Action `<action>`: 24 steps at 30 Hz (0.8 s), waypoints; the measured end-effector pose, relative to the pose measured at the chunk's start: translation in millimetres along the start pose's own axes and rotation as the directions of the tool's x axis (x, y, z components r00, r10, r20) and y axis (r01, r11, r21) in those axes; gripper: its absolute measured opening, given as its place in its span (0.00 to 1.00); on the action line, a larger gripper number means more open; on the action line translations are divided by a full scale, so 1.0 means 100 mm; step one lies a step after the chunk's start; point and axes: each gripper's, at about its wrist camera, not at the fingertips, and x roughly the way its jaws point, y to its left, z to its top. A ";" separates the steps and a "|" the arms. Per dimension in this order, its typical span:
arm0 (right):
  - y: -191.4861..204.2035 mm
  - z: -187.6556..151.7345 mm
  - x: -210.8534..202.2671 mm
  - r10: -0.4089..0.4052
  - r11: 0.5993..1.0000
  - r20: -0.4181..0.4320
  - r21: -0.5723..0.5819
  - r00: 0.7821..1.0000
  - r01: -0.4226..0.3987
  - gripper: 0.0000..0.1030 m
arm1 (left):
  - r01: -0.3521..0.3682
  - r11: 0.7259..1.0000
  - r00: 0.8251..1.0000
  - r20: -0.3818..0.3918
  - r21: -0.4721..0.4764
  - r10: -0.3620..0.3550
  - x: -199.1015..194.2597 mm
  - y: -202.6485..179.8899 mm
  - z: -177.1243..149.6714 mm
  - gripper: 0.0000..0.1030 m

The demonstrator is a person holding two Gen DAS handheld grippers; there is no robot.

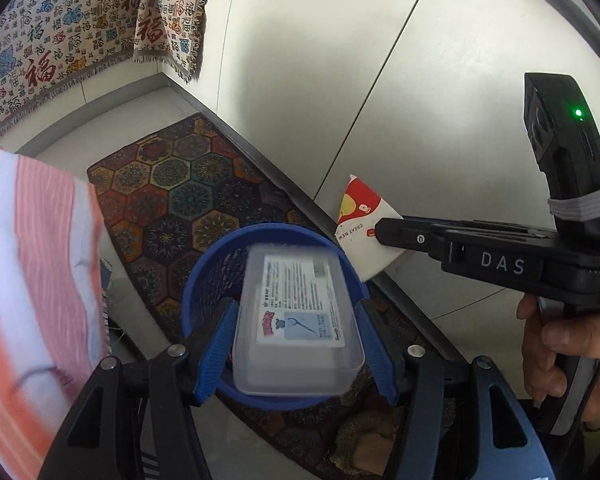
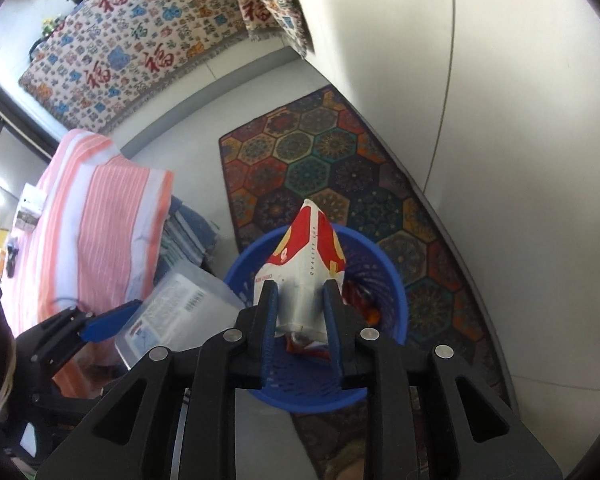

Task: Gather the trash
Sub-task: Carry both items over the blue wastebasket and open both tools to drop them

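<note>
Blue ribbed pads line both grippers; bodies are black plastic w/ round silver screws. Landmark: one blue plastic bin (image 1: 204, 280), round, w/ perforated lattice walls, standing on the floor.

Left gripper (image 1: 296, 344) holds a clear plastic box (image 1: 296, 320) directly above the bin's mouth, one pad pressed to each long side. The box is rectangular w/ rounded corners, frosted, smooth. It has one white label on top w/ small print, a red logo and a pale blue panel showing a floss pick.

Right gripper (image 2: 300, 312) is closed narrow on a flattened paper cup (image 2: 304, 256), also above the bin, on its right side as seen from the left wrist cam. The cup is crushed into a pointed wedge, white w/ red and yellow print; the words "QUALITY CUP" run up it. Both items are just beside each other over the bin, apart.

Inside the bin, under the cup: orange and red bits of wrapper (image 2: 364, 308), too hidden to count.

Under the bin: one patterned rug (image 2: 324, 168), flat woven, w/ multicolour hexagon medallions. It lies along a pale wall (image 2: 500, 80) w/ a dark baseboard.

Left of the bin: one striped cloth (image 2: 96, 208), orange-pink and white, draped soft over something.

Beyond the bin, farthest: cream fringed fabric (image 2: 140, 48) printed w/ red and blue Chinese characters, hanging in 2 panels.
</note>
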 end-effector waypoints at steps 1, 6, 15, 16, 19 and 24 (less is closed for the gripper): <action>-0.04 0.01 0.01 0.008 1.000 -0.001 0.014 1.000 -0.008 0.24 | -0.001 1.000 1.000 0.000 0.005 0.001 0.04 -0.01 0.01 0.59; -0.19 0.03 0.05 0.041 0.997 0.020 0.061 0.999 -0.043 0.38 | 0.010 1.000 1.000 -0.009 -0.008 -0.010 0.25 0.00 0.11 0.64; 0.03 0.05 -0.27 -0.004 1.000 0.152 0.013 0.988 0.002 0.70 | -0.069 0.998 0.996 0.054 0.010 0.068 -0.18 0.00 -0.06 0.64; 0.09 0.04 -0.32 -0.015 1.000 0.173 0.005 0.985 0.015 0.74 | -0.089 0.996 0.994 0.069 0.021 0.087 -0.28 0.00 -0.11 0.64; 0.32 -0.01 -0.43 -0.053 0.998 0.227 -0.027 0.972 0.060 0.96 | -0.162 0.986 0.978 0.136 0.028 0.157 -0.72 0.04 -0.39 0.66; 0.90 -0.21 -0.41 -0.150 0.958 0.300 -0.190 0.942 0.213 0.99 | -0.230 0.973 0.954 0.189 -0.031 0.232 -1.42 0.33 -0.96 0.68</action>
